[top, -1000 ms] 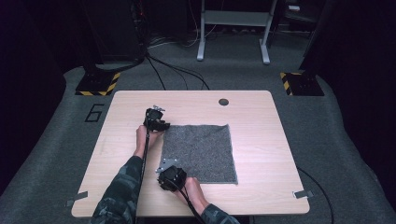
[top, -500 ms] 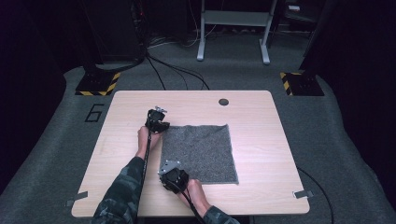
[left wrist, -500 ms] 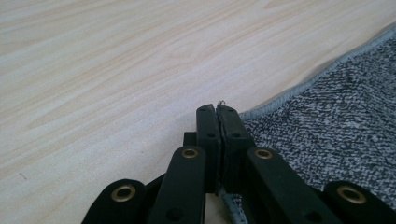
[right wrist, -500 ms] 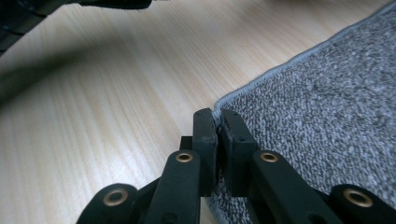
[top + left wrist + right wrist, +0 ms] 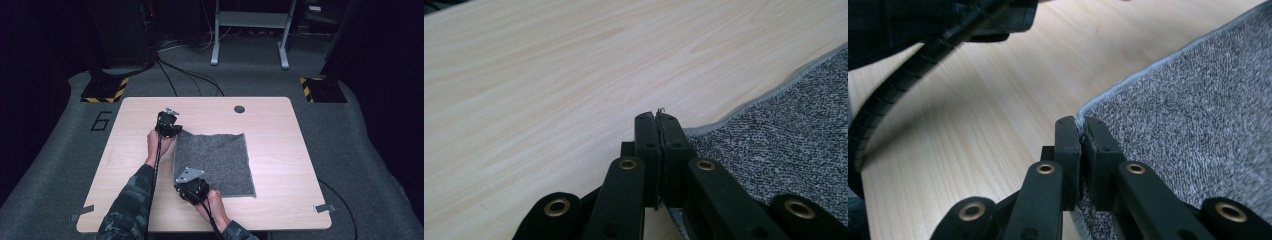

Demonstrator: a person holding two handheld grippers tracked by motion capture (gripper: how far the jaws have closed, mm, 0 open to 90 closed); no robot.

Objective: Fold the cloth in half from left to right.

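Note:
A grey speckled cloth [image 5: 215,162] lies flat on the light wooden table [image 5: 280,150], right of centre. My left gripper [image 5: 170,131] is at the cloth's far left corner, jaws shut on that corner; in the left gripper view [image 5: 657,117] the cloth's edge [image 5: 774,145] runs in between the closed jaws. My right gripper [image 5: 186,186] is at the near left corner. In the right gripper view [image 5: 1080,122] its jaws are pinched on the cloth's hemmed corner [image 5: 1188,115].
A dark round grommet [image 5: 239,109] sits in the table near its far edge. The left gripper's cable [image 5: 908,75] crosses the right gripper view at the upper left. Bare table lies left and right of the cloth. Carpeted floor and stand legs lie beyond.
Both grippers have shifted slightly rightward along with the cloth's left edge; the right gripper has edged a little farther from the near table edge.

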